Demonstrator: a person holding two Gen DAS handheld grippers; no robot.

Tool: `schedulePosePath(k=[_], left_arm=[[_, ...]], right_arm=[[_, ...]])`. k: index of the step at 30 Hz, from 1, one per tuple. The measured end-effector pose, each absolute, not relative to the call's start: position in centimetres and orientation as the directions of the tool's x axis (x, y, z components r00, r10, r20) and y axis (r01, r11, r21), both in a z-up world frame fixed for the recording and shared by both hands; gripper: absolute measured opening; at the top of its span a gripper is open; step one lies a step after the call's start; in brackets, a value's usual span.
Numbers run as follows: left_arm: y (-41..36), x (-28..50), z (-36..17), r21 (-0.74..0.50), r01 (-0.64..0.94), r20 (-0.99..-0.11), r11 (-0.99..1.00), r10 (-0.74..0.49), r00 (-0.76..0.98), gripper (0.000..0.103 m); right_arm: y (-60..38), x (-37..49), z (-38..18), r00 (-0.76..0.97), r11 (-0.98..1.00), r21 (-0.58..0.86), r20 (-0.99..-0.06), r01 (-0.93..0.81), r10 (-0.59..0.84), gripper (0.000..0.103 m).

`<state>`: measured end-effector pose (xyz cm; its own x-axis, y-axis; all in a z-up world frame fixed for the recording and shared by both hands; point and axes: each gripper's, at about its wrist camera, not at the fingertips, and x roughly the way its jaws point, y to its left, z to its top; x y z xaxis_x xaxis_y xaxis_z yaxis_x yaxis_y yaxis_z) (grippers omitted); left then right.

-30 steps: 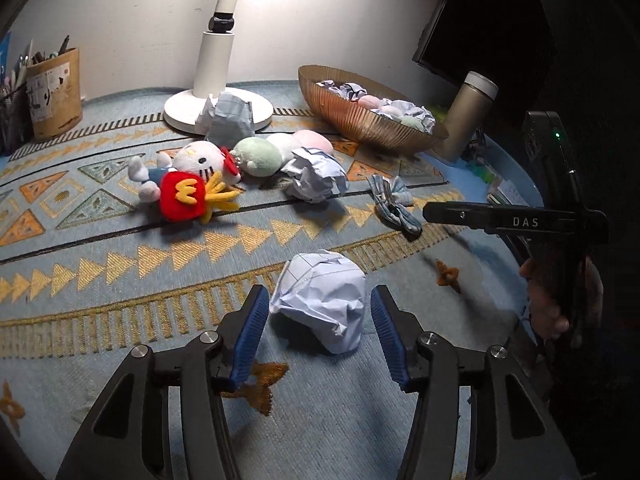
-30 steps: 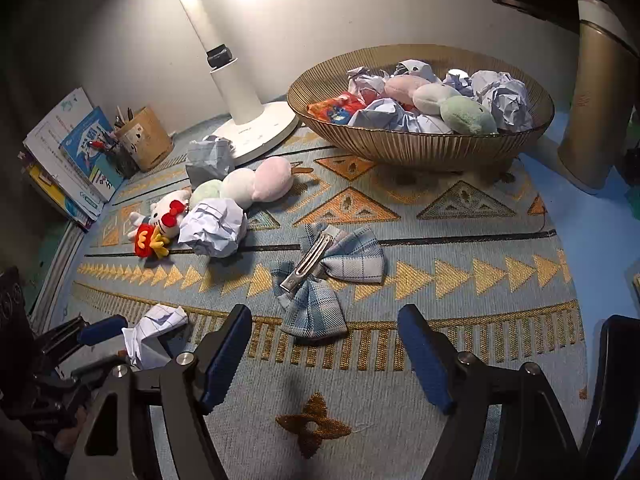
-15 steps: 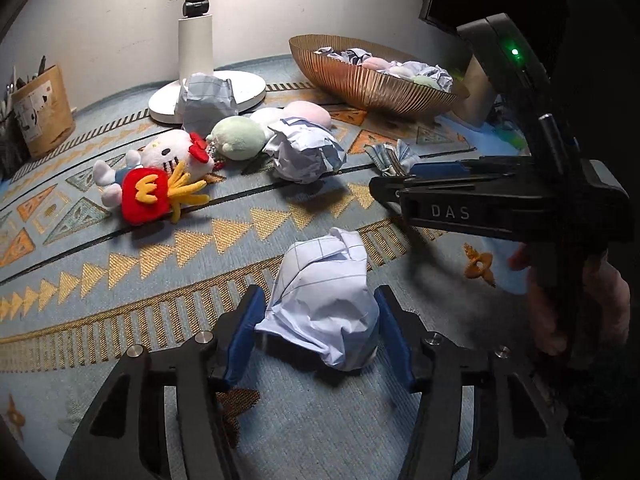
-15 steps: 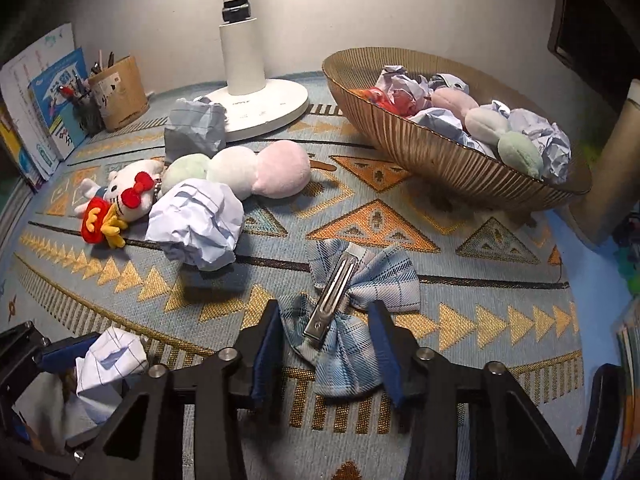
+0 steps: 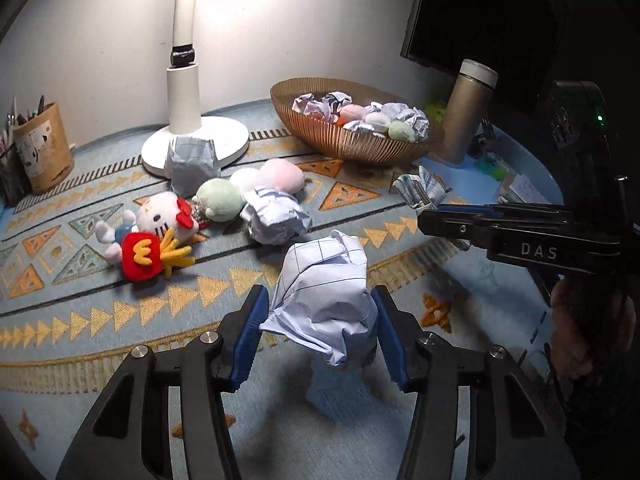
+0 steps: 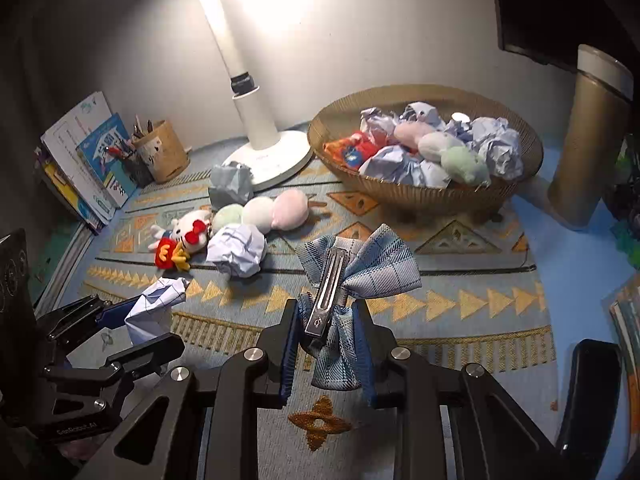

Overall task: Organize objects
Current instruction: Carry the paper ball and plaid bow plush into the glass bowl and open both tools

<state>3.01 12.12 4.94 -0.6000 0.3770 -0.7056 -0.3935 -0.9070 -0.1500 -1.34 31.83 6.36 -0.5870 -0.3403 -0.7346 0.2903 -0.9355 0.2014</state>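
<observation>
My left gripper (image 5: 320, 320) is shut on a crumpled ball of grid paper (image 5: 326, 292) and holds it above the patterned mat (image 5: 100, 320). It also shows in the right wrist view (image 6: 158, 308). My right gripper (image 6: 328, 336) is shut on a blue plaid hair bow (image 6: 360, 268) with a metal clip, lifted off the mat. The bow also shows in the left wrist view (image 5: 420, 190). A gold wire basket (image 6: 424, 192) at the back right holds several paper balls and plush toys.
On the mat lie a Hello Kitty plush (image 5: 156, 216), a red fries plush (image 5: 144, 256), a three-ball plush (image 5: 256, 184) and two paper balls (image 5: 274, 216) (image 5: 192, 164). A white lamp base (image 5: 196, 140), a pen cup (image 5: 38, 148), a gold flask (image 5: 468, 116) and books (image 6: 84, 160) stand around.
Both grippers closed on their objects and lifted them: the left on the paper ball, the right on the hair bow. Both views rose away from the mat.
</observation>
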Motion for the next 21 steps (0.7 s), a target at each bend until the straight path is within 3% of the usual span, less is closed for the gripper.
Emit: schedulePosePath(k=[11, 21], left_arm=[[15.7, -6.7, 14.6, -0.098, -0.394, -0.606, -0.914, 0.369, -0.705, 0.05], [20.0, -15.1, 14.0, -0.104, -0.409, -0.604, -0.907, 0.384, -0.699, 0.05]], right_arm=[[36.6, -8.7, 16.7, -0.748, -0.966, 0.224, -0.617, 0.131, -0.244, 0.025], [37.9, -17.1, 15.9, -0.733, -0.971, 0.232, -0.652, 0.05, -0.194, 0.027]])
